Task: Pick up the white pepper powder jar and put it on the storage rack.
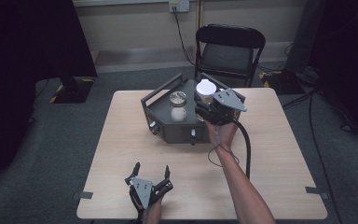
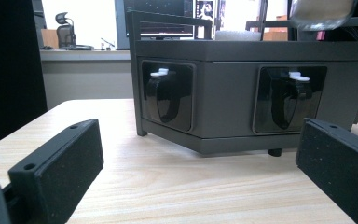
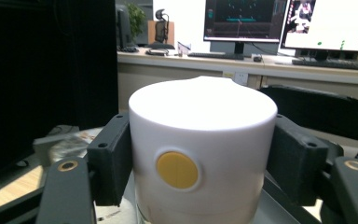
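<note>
My right gripper (image 1: 205,97) is shut on a white-capped jar (image 1: 206,87) and holds it just above the right part of a dark grey handled box (image 1: 168,127) at the table's middle. In the right gripper view the jar's white cap (image 3: 203,140), marked with a yellow dot, is squeezed between both pads (image 3: 109,154). Inside the box stands a second jar (image 1: 178,106) with a metal lid and white contents. My left gripper (image 1: 152,168) rests near the table's front edge, open and holding nothing. Its jaws point at the box front (image 2: 223,93), which has two black latches.
A black folding chair (image 1: 228,51) stands behind the table's far edge. A dark curtain (image 1: 28,42) hangs at the left, and cables lie on the floor at the right. Bare wooden tabletop (image 1: 279,154) lies to the right of and in front of the box.
</note>
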Demonstrator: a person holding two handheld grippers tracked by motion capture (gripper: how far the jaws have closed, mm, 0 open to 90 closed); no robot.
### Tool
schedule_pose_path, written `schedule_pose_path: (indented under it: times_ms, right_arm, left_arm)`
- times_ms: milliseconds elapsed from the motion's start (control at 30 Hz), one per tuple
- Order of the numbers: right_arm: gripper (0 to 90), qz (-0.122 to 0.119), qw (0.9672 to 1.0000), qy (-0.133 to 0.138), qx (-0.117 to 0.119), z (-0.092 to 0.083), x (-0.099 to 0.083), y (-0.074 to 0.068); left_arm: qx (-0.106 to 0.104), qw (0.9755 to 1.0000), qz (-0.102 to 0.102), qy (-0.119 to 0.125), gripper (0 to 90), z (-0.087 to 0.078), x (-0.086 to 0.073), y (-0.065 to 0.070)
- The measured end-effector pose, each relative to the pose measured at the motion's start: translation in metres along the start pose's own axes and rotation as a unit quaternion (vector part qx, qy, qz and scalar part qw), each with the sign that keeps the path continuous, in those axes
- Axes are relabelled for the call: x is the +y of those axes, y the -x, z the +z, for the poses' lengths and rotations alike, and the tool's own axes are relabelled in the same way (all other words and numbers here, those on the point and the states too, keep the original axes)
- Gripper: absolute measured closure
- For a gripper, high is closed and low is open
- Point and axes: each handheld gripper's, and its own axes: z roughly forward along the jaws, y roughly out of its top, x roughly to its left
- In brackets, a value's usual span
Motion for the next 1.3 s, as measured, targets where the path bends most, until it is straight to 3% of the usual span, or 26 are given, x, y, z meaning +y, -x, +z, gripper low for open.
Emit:
schedule_pose_path:
  times_ms: [233,633,1133,1300]
  right_arm:
    - [30.5,-0.002,0.9999,-0.001,-0.011,0.013,-0.014,0.0]
    - [30.5,-0.001,0.9999,-0.016,-0.006,0.022,-0.019,0.002]
    - [30.3,-0.014,0.9998,-0.011,-0.009,0.018,-0.024,-0.001]
    - [30.2,-0.007,0.9999,-0.013,-0.009,0.017,-0.023,0.001]
  left_arm:
    - [-0.003,1.0,0.0,0.0,0.0,0.0,0.0,-0.001]
    - [-0.003,1.0,0.001,0.0,0.0,0.0,0.0,-0.001]
    - [-0.003,1.0,0.001,0.0,0.0,0.0,0.0,-0.001]
    - [-0.003,1.0,0.001,0.0,0.0,0.0,0.0,-0.001]
